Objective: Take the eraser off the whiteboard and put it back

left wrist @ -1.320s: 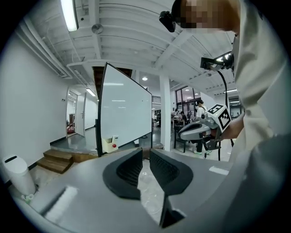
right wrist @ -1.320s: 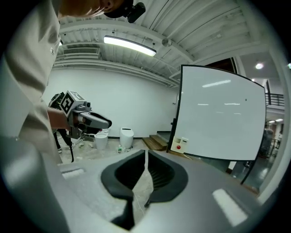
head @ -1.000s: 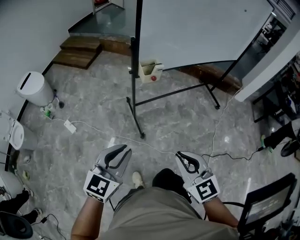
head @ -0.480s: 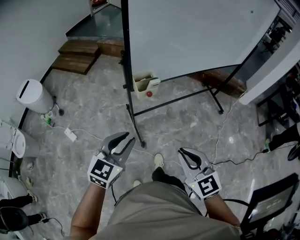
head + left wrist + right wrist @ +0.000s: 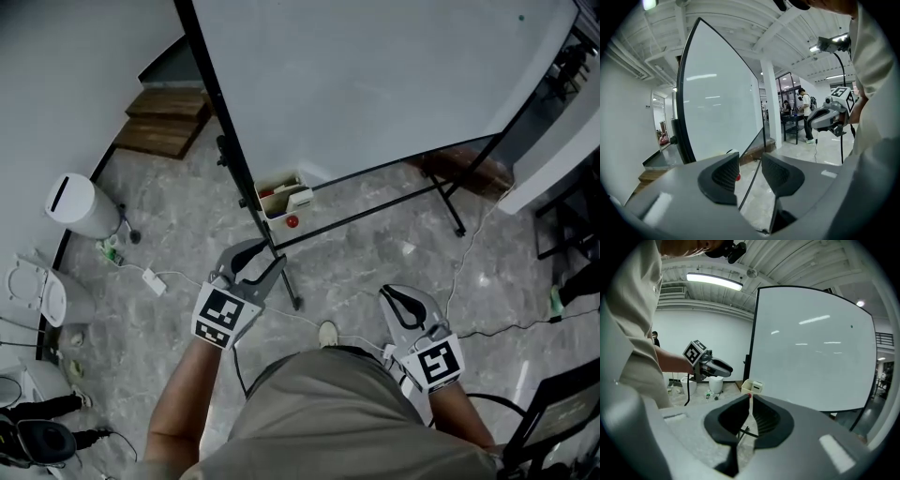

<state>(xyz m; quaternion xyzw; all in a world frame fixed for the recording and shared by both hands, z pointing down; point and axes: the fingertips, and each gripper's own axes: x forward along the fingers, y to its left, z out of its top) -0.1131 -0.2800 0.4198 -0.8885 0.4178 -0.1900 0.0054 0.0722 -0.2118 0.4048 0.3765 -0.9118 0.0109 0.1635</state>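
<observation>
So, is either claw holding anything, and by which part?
Nothing is held. The left claw has just been opening, empty; the right claw is shut, empty.

The right gripper has a matt grey plastic shell, and its pads are black, ribbed and rubbery-looking. Ahead of it the whiteboard is smooth, glossy white, and its frame is black painted metal. Under the gripper the floor is polished, grey-veined stone. Behind it, the person's clothing is matt khaki cloth.
</observation>
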